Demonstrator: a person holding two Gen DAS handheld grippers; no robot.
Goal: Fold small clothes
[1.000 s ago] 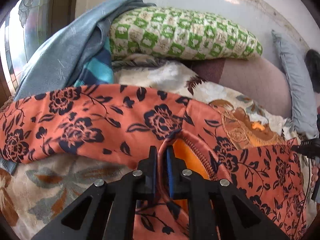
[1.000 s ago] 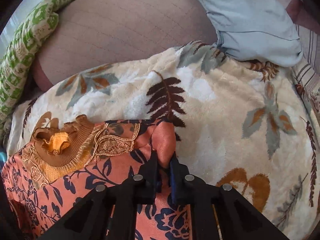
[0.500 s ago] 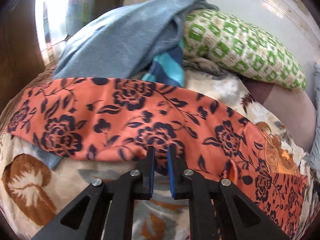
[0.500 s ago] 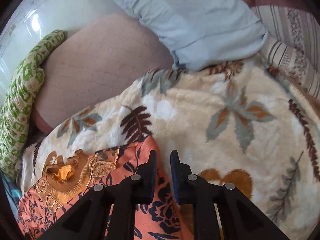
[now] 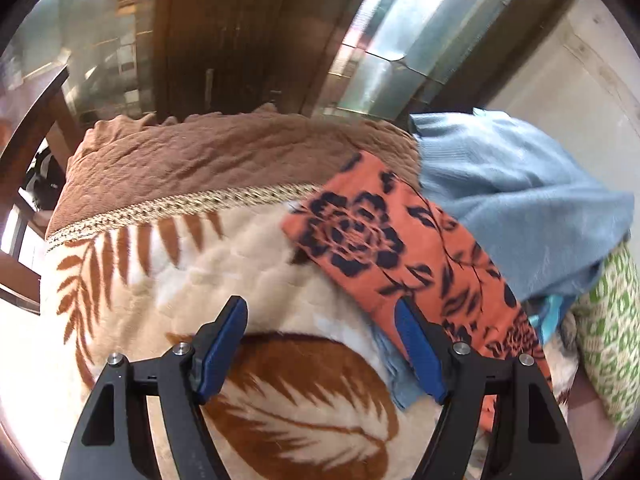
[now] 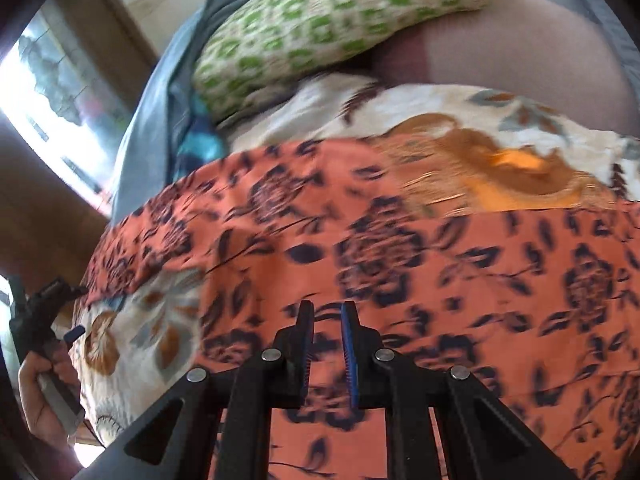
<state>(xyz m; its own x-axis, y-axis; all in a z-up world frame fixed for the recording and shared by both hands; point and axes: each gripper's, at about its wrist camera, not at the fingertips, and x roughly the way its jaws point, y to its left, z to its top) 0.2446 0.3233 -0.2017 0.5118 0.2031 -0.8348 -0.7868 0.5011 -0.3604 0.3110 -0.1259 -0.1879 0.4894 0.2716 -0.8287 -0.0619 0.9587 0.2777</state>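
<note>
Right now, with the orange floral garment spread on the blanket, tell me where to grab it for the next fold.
Probably take the orange floral garment at its loose end corner lying flat on the leaf-print blanket. Bring the left hand-held gripper, jaws open, in from the bare blanket side; that edge is exposed, while the far side runs under the blue sweater.
</note>
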